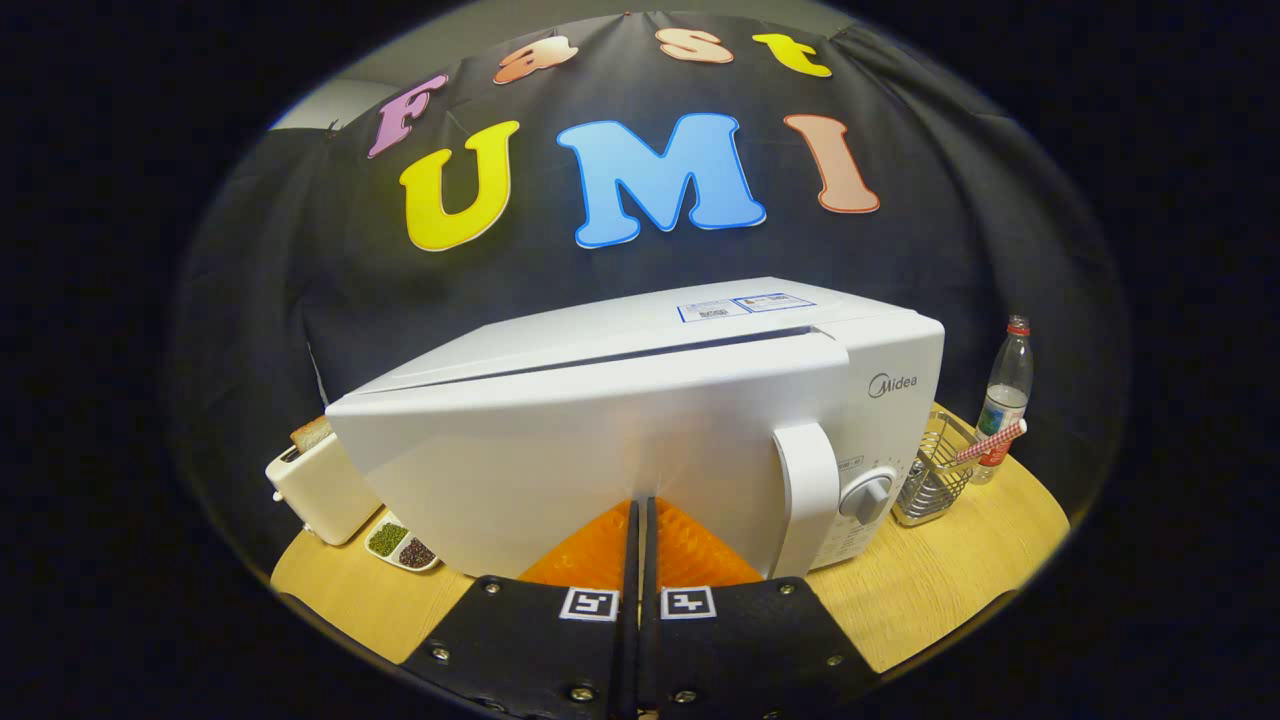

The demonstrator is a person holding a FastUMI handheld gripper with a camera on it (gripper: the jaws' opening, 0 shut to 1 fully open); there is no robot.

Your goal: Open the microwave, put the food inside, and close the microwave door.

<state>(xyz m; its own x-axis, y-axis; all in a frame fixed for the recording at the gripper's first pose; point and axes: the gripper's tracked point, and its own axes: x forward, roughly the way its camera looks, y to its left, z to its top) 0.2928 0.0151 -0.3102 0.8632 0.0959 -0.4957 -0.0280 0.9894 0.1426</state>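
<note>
Gripper [640, 505] fingers pressed together, nothing between them, tips against white microwave [640, 420] door, door slightly ajar.

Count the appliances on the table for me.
2. The microwave stands right at the shut gripper tips, its door ajar; the toaster sits beside its hinge side. Others could be hidden behind it.

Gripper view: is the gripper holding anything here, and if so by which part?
Nothing is held. The gripper is shut with its fingers together, tips pressed against the front of the microwave door, which is almost closed; the handle sits off to one side.
</note>
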